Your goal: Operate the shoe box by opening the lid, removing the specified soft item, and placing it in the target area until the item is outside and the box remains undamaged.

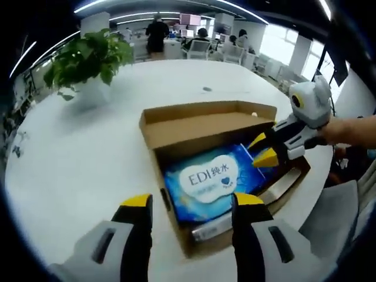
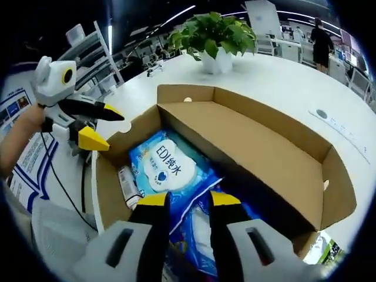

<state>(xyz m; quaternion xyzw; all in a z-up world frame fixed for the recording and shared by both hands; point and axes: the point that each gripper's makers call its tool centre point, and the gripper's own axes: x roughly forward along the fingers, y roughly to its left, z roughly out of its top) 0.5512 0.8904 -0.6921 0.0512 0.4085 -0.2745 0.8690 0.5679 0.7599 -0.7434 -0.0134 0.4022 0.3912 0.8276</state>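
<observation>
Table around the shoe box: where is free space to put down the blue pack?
The white table is bare between the potted plant and the shoe box, also beyond its raised lid. Crowded inside the box: the blue pack, a small tube, the right claw.

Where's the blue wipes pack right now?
The blue wipes pack lies inside the open shoe box, beside a small tube; the right gripper is at its edge.
</observation>
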